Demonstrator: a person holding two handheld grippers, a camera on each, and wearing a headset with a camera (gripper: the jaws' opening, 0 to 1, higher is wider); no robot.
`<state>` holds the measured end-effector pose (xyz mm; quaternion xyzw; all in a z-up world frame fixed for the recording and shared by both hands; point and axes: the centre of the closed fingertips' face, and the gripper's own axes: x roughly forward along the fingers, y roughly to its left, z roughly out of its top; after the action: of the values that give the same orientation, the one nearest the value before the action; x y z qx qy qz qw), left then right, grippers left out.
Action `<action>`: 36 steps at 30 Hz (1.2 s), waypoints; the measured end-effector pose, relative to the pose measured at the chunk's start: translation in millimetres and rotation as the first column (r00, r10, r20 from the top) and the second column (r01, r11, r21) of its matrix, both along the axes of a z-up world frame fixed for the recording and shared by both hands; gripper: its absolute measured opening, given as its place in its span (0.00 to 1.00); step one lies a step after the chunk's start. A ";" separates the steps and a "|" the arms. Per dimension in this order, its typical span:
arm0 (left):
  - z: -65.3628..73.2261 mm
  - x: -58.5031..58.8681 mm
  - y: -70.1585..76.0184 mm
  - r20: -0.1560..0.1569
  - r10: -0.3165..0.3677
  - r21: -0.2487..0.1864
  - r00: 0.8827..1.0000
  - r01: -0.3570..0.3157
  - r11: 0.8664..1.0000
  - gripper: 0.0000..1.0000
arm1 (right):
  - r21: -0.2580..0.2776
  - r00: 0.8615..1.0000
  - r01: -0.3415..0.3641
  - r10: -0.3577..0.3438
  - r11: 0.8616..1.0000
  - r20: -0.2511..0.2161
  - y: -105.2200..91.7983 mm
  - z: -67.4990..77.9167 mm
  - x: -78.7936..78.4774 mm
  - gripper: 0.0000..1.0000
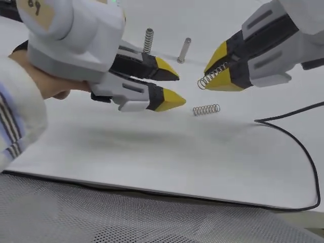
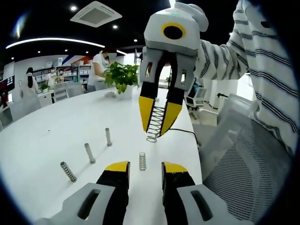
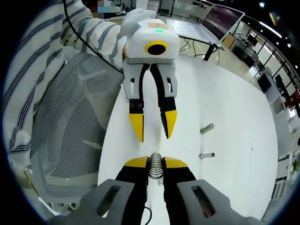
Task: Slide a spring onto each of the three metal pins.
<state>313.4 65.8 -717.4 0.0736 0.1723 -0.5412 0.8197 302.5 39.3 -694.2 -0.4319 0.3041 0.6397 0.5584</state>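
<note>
right tool clenched on a spring above the surface; left tool released, empty. a bare pin stands beyond; judged best: align the coil upright over its tip.

White table bears loose spring, pins, black cable

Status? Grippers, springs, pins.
Left gripper open, empty. Right gripper shut on held spring, off the table. One sprung pin, two bare pins; loose spring on table. Black cable clear of pins.
</note>
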 end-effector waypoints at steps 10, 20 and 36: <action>-3.7 27.8 27.7 0.001 0.193 -0.003 0.981 -0.193 0.981 0.55 | -0.003 0.998 0.060 -0.060 0.998 0.021 -13.9 6.2 21.4 0.08; -8.1 38.4 38.8 -0.027 0.257 -0.007 0.966 -0.257 0.966 0.77 | -0.023 0.992 0.126 -0.125 0.992 0.022 -20.8 11.5 44.8 0.08; -5.3 52.3 46.1 -0.011 0.329 -0.008 0.944 -0.329 0.944 0.98 | -0.077 0.983 0.183 -0.184 0.980 -0.001 -23.9 13.3 73.9 0.08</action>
<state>365.7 111.9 -722.7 0.0373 0.1833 -0.3982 0.8980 376.4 15.3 -680.9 -0.4207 0.3691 0.5750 0.5967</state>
